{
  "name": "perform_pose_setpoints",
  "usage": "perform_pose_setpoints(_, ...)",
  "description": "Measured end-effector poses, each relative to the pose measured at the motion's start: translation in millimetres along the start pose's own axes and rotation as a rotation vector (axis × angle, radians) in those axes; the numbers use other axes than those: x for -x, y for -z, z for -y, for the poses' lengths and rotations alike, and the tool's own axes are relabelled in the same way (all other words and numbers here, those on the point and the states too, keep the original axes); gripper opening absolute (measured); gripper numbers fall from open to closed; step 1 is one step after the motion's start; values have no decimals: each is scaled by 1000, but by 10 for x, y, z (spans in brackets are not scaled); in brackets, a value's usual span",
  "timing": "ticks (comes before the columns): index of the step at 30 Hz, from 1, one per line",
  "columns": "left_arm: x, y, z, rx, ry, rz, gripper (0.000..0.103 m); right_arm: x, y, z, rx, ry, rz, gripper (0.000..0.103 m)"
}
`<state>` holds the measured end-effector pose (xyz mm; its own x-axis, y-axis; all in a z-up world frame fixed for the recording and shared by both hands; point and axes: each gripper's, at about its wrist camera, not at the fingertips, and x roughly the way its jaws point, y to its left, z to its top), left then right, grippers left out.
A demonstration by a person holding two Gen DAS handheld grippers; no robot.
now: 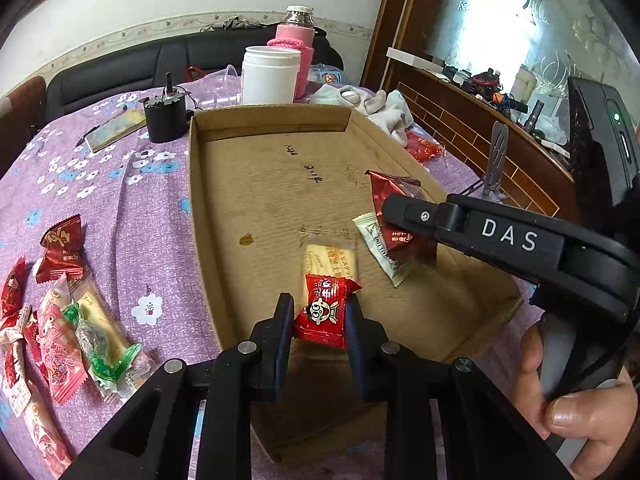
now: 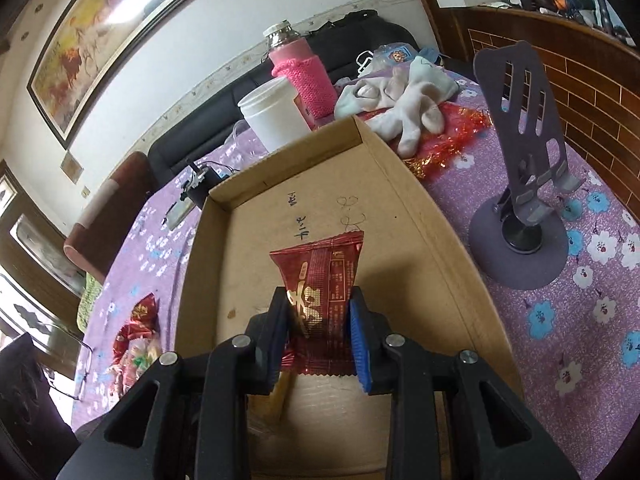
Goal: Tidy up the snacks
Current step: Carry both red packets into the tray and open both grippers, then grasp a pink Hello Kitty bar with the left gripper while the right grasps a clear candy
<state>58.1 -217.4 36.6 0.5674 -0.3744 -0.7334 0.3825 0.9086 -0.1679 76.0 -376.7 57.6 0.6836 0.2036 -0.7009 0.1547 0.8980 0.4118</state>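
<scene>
Purple flowered cloth covers the table point(image 1: 152, 216), with a dark sofa and a white wall behind it. At the far left of the left wrist view a heap of wrapped snacks point(image 1: 60, 332) lies on the cloth, red, pink and green wrappers touching one another, outside the box. Further back stand a small black pot point(image 1: 165, 118), a white jar point(image 1: 270, 76) and a pink bottle point(image 1: 296, 40) just behind it.

In the middle lies a shallow cardboard box point(image 1: 256, 184), open at the top. On its floor rest a pale biscuit packet point(image 1: 330, 258) and, to the right of it, a white sachet point(image 1: 376, 248). The left hand-held gripper point(image 1: 320, 316) is over the near part of the box and pinches a small red candy point(image 1: 325, 310) with a cartoon face between its pads.

To the right, the right hand-held gripper point(image 2: 320, 320), seen from its own camera, is pinching a dark red foil packet point(image 2: 324, 280) with gold lettering, held above the box floor. A hand point(image 1: 576, 412) grips its handle at the lower right of the left wrist view. Beyond the box's far right corner lie pale socks point(image 2: 400, 100) on red tinsel point(image 2: 452, 136), and a grey phone stand point(image 2: 520, 200) sits on the cloth at the far right.
</scene>
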Motion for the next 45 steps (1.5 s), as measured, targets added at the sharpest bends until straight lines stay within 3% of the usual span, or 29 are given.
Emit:
perform_pose_setpoints(14,37,86,140,-85,-54,43,26,-32,41,3,1,35,-19,29)
perform_pose_setpoints(19,86,82,136,-87,-70,69,35,24,27,-4,4,39,4,29)
perform_pose_setpoints(23,152,82,142,-94,-92,108,52,89,17,-22,8,38,31,29)
perform_pose_setpoints(31,260,105,219,-136,-145,174,54,182,16,-63,19,22,64,29)
perform_pose_setpoints(35,312,118,253,-161,-177,214,63,205,17,-99,32,21,73,29)
perform_pose_setpoints(38,348,127,281,-181,-197,238,64,201,14,-105,32,17,72,29)
perform_pose_setpoints(45,431,122,253,-145,-197,231,64,210,13,-108,39,24,82,29)
